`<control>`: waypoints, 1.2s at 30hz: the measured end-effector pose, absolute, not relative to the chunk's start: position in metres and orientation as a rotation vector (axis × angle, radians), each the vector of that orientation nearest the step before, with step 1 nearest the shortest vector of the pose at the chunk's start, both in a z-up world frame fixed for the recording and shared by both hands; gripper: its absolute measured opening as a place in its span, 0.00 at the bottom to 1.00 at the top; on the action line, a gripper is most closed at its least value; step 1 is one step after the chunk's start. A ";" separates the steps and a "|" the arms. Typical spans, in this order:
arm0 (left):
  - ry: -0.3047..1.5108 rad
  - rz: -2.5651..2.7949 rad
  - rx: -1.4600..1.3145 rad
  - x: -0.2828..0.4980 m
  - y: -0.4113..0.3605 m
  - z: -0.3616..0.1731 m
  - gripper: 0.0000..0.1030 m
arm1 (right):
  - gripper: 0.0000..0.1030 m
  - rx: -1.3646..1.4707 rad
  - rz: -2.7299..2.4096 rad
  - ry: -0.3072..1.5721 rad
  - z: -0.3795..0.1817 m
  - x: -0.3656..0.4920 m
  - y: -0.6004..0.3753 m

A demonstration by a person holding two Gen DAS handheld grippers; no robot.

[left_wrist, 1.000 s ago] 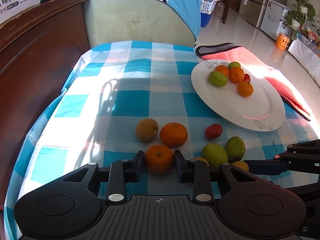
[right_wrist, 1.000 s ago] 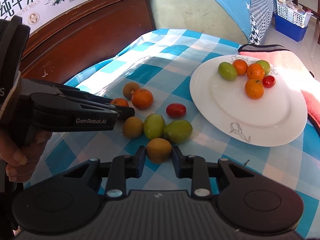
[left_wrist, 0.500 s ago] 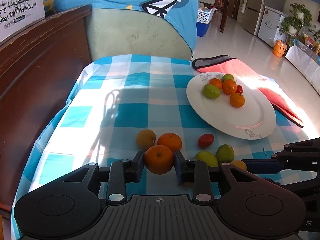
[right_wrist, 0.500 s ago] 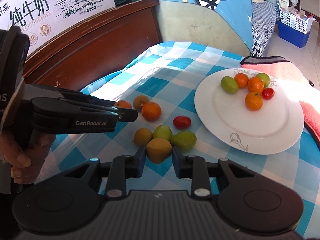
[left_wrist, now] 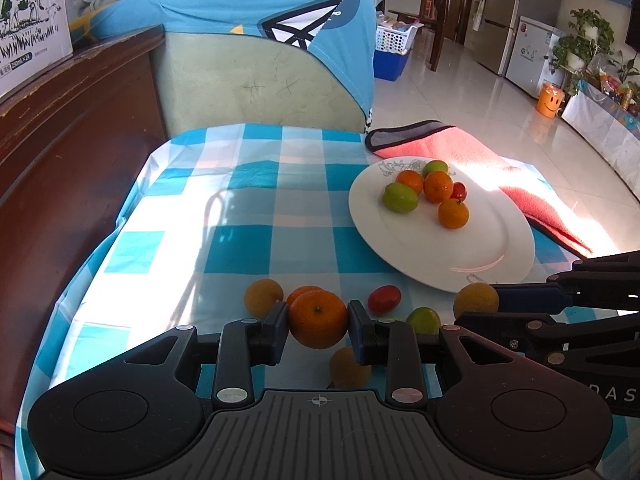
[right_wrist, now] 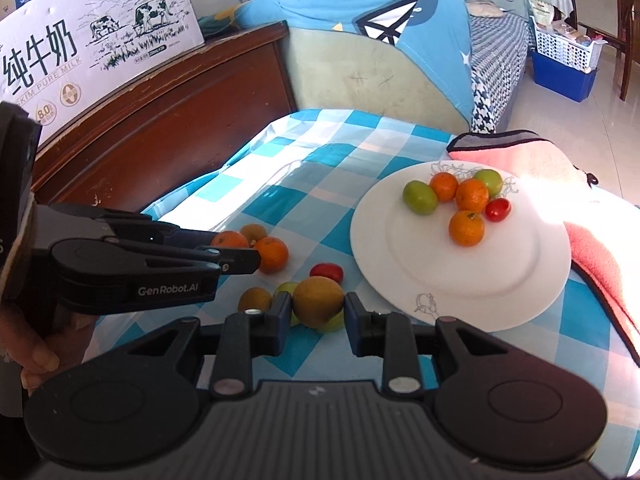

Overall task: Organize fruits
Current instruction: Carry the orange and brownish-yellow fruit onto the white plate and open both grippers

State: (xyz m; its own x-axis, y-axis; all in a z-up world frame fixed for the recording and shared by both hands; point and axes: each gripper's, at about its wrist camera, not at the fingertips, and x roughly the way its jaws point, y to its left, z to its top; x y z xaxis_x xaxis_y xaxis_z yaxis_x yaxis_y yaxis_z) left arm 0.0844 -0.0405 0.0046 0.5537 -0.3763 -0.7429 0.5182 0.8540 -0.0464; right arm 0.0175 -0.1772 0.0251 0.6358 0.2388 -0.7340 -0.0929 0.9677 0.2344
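Left wrist view: the left gripper [left_wrist: 318, 330] is clamping its black jaws on a round, dimpled orange [left_wrist: 318, 319], holding it clear above the checked blue-and-white plastic cloth [left_wrist: 240, 220] covering the surface. Right wrist view: the right gripper [right_wrist: 314, 314] is squeezing a smooth yellow-brown fruit [right_wrist: 318, 301] above the loose fruits. Beyond, a glossy white oval plate [right_wrist: 440, 280] is carrying six small fruits beside a fuzzy pink towel [right_wrist: 592, 264].
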 end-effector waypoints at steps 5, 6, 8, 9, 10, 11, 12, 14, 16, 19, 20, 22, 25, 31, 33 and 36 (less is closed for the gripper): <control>0.804 -0.541 0.184 0.084 -0.048 0.011 0.28 | 0.28 0.191 0.168 0.853 0.035 0.019 -0.191; 0.802 -0.542 0.181 0.085 -0.049 0.012 0.28 | 0.28 0.193 0.166 0.847 0.038 0.019 -0.193; 0.796 -0.544 0.178 0.085 -0.052 0.015 0.28 | 0.28 0.194 0.162 0.835 0.043 0.020 -0.199; 0.788 -0.544 0.181 0.085 -0.054 0.016 0.28 | 0.28 0.196 0.163 0.831 0.045 0.020 -0.202; 0.780 -0.544 0.186 0.086 -0.055 0.017 0.28 | 0.28 0.200 0.162 0.827 0.048 0.021 -0.207; 0.773 -0.544 0.190 0.086 -0.057 0.018 0.28 | 0.28 0.205 0.161 0.823 0.051 0.021 -0.211; 0.768 -0.545 0.188 0.087 -0.059 0.020 0.28 | 0.28 0.207 0.160 0.819 0.053 0.022 -0.215; 0.760 -0.548 0.176 0.089 -0.061 0.023 0.28 | 0.28 0.200 0.148 0.809 0.056 0.023 -0.223; 0.750 -0.546 0.168 0.091 -0.063 0.027 0.28 | 0.28 0.195 0.130 0.800 0.059 0.024 -0.232; 0.731 -0.544 0.160 0.094 -0.067 0.031 0.28 | 0.28 0.195 0.097 0.790 0.063 0.026 -0.246; 0.729 -0.546 0.154 0.095 -0.068 0.032 0.28 | 0.28 0.193 0.086 0.783 0.064 0.027 -0.250; 0.731 -0.552 0.143 0.097 -0.070 0.032 0.28 | 0.28 0.197 0.068 0.771 0.067 0.027 -0.258; 0.738 -0.560 0.141 0.099 -0.077 0.030 0.28 | 0.28 0.209 0.044 0.774 0.065 0.030 -0.267; 0.771 -0.577 0.156 0.102 -0.084 0.022 0.28 | 0.28 0.192 0.031 0.835 0.050 0.035 -0.269; 0.801 -0.581 0.174 0.104 -0.085 0.016 0.28 | 0.28 0.203 0.039 0.850 0.047 0.034 -0.268; 0.840 -0.587 0.190 0.107 -0.087 0.003 0.28 | 0.28 0.212 0.040 0.861 0.045 0.034 -0.267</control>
